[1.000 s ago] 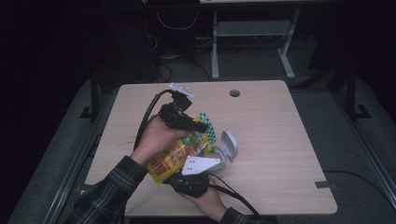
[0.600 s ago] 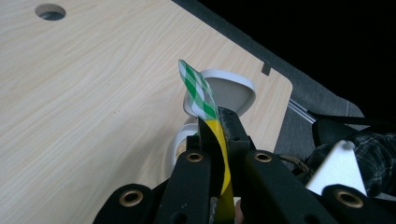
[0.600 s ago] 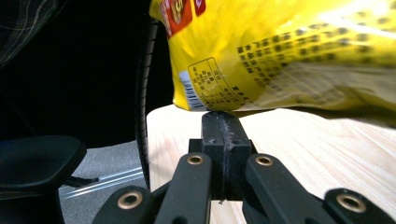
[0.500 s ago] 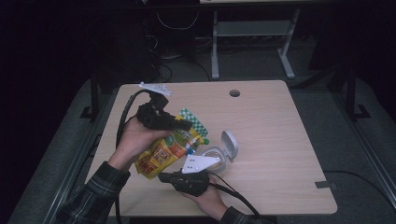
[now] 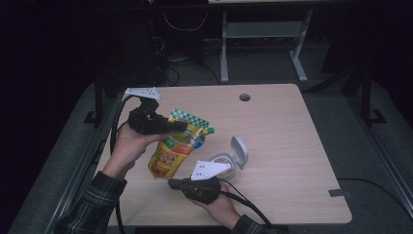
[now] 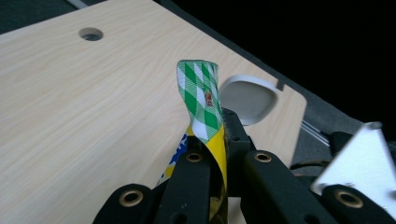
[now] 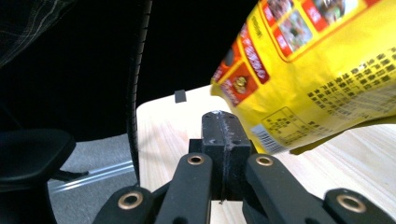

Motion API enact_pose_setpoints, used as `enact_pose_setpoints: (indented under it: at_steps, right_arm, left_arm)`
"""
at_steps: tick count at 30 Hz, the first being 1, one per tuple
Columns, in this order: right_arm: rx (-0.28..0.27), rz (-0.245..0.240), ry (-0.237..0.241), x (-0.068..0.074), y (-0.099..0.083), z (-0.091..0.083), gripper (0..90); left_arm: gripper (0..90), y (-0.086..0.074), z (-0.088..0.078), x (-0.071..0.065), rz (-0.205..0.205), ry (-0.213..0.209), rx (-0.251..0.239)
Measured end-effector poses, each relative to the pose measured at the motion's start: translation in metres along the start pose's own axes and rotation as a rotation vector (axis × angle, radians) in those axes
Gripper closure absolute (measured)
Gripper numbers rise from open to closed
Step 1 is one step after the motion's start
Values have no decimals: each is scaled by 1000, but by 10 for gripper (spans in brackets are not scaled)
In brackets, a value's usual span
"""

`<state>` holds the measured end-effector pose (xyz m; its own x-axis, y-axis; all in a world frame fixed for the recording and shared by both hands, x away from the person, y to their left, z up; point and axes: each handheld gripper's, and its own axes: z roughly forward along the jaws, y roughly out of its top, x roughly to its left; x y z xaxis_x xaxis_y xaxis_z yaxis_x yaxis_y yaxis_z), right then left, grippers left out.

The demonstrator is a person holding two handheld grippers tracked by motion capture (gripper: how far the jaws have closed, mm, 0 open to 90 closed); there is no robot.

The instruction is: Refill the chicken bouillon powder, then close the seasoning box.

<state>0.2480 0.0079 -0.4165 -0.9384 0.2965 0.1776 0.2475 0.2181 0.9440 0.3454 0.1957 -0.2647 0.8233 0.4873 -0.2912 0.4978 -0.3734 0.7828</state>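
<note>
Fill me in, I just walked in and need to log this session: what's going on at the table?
A person works two hand-held grippers over a wooden table. The left gripper is shut on the green-checked top edge of a yellow pouch, holding it up off the table. The right gripper is shut and holds nothing, its jaws just below the pouch's bottom corner. A small clear container with its grey lid flipped open sits on the table beside the pouch.

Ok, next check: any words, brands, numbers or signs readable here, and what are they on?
None can be quoted.
Yellow pouch: blocks of small dark print, a barcode and red label panels, all too blurred to read.
Green-checked top of the pouch: a tiny emblem, illegible.
Grey flip-lid container: no lettering visible.
Table: no lettering visible.
</note>
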Motion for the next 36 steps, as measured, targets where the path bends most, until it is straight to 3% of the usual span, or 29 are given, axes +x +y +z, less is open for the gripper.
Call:
enact_pose_setpoints:
  at_steps: [8, 20, 28, 31, 36]
  right_arm:
    - [35, 1, -20, -4, 5, -14, 899]
    - [75, -3, -40, -15, 2, -43, 898]
    - [89, 1, -59, -25, 1, -61, 898]
    - [92, 0, -64, -28, 1, -67, 898]
    - [103, 2, -71, -33, 1, -75, 898]
  left_arm:
    - [900, -7, 1, 15, 12, 21, -47]
    - [899, -16, 20, 39, 22, 63, -127]
    - [898, -33, 29, 50, 33, 81, -150]
    - [897, -39, 28, 51, 50, 89, -143]
    - [896, -52, 26, 51, 42, 88, -139]
